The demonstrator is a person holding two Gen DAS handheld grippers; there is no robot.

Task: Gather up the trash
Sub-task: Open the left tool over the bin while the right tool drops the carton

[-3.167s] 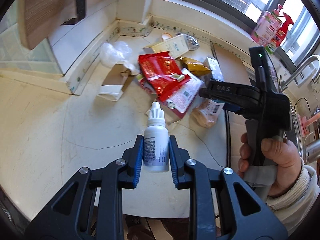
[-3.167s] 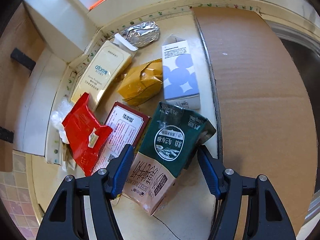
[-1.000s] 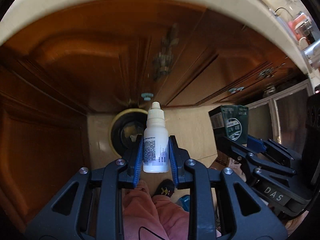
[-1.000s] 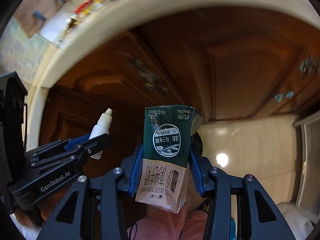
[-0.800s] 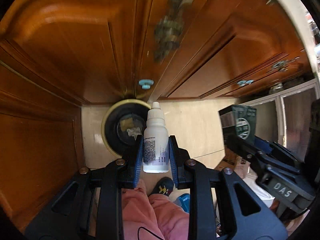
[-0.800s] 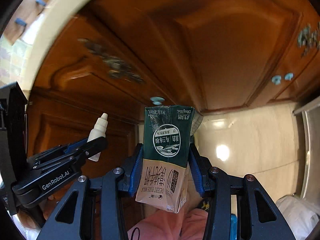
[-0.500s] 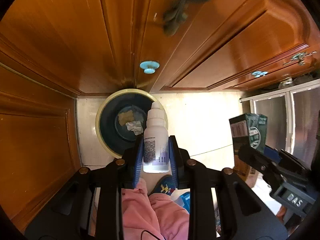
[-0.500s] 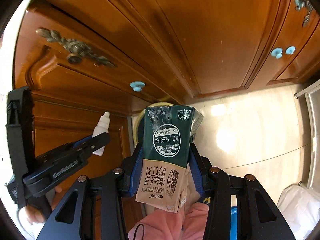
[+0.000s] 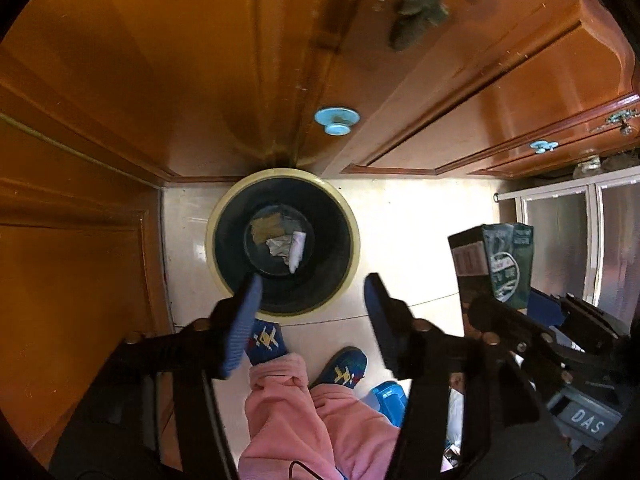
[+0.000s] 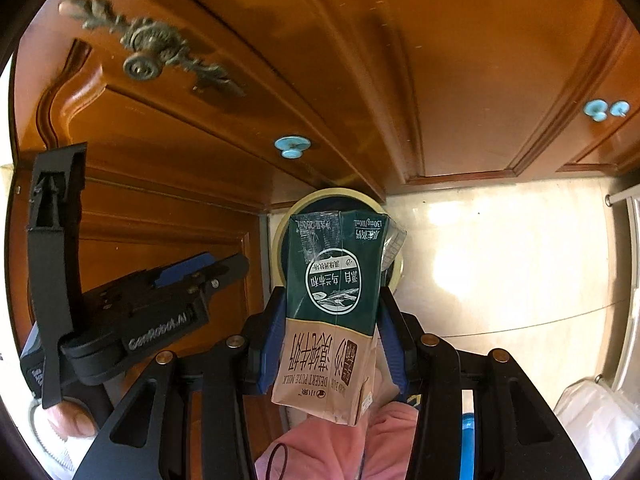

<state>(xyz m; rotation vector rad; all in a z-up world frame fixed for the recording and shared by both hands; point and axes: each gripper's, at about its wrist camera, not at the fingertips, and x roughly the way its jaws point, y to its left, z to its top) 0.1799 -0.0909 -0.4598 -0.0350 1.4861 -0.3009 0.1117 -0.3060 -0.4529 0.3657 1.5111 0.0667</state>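
A round dark trash bin with a cream rim stands on the floor against the cabinets. At its bottom lie a white dropper bottle and paper scraps. My left gripper hangs over the bin's near edge; its jaws are opening and nothing is between them. The same gripper shows empty at the left of the right wrist view. My right gripper is shut on a green and tan milk carton, upright above the bin, which it mostly hides. The carton also shows right of the bin.
Brown wooden cabinet doors with blue knobs rise behind the bin. A person's pink trouser legs and blue slippers stand just below the bin. A white plastic bag lies on the pale tile floor at right.
The left jaws spread apart and the dropper bottle left them; it now lies in the bin. Both grippers sank toward the floor, the carton still gripped.
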